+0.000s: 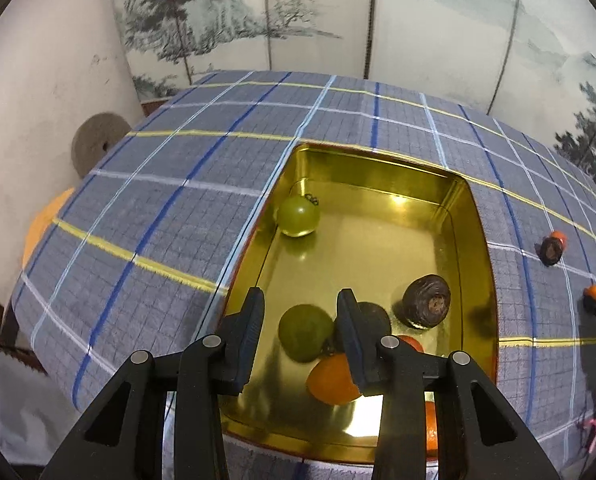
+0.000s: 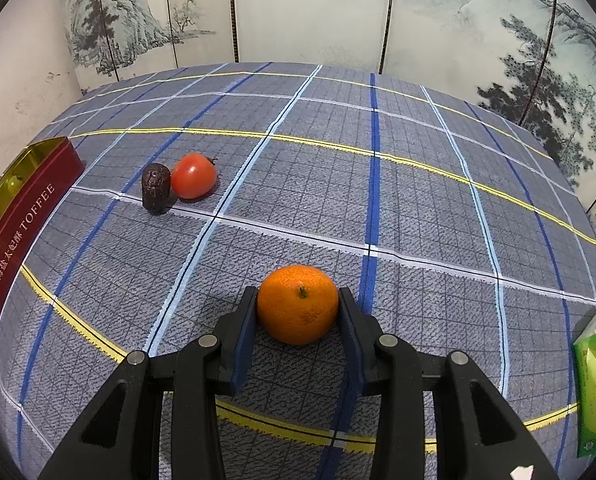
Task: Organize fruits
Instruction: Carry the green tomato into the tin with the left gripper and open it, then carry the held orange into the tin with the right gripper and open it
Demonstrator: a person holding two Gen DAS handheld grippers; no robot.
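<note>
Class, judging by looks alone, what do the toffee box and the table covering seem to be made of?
Toffee box: probably thin sheet metal, glossy gold inside; it mirrors the fruit and shows bright glare. Its outside is red with printed lettering.
Table covering: woven fabric, matte, judging by its fine weave texture and plaid stripes.

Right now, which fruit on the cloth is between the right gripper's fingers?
The orange mandarin, sitting between the right gripper fingers. The red tomato and dark date lie farther off, near the toffee tin.
</note>
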